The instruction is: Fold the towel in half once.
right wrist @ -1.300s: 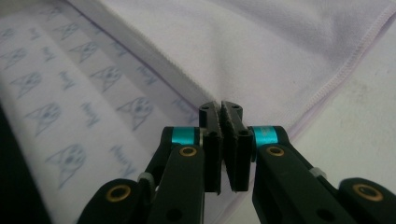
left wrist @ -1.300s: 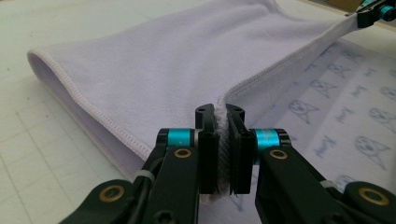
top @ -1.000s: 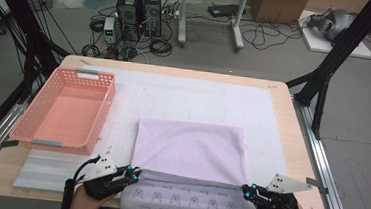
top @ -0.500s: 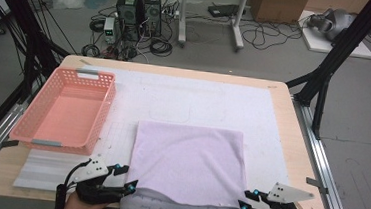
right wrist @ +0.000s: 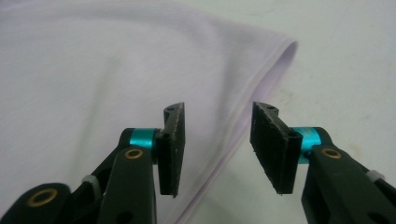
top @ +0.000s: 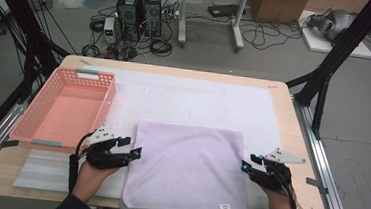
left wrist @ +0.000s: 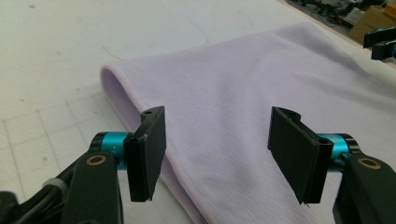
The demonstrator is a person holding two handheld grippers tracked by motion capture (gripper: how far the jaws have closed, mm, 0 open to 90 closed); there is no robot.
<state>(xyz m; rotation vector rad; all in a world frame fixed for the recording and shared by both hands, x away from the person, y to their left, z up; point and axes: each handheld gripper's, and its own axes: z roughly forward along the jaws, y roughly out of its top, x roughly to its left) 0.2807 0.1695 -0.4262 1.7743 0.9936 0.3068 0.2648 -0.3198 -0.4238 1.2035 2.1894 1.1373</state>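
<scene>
A lilac towel (top: 188, 167) lies folded flat on the white mat, its near edge hanging a little over the table front. My left gripper (top: 134, 153) sits at the towel's left edge, open, jaws straddling the folded edge (left wrist: 140, 107) with nothing pinched. My right gripper (top: 245, 165) is at the towel's right edge, also open; in the right gripper view its jaws (right wrist: 217, 144) frame the towel's side edge (right wrist: 261, 79). The towel (left wrist: 243, 79) has a small white label (top: 224, 207) near its front right corner.
A pink plastic basket (top: 63, 107) stands empty at the table's left. A white mat (top: 199, 98) covers most of the wooden table (top: 293, 113). Foam strip (top: 43, 171) lies at the front left. Computers and cables sit on the floor beyond.
Both grippers moved forward from the table's front edge to the towel's sides and let go; the grey patterned layer they held is now under the folded towel.
</scene>
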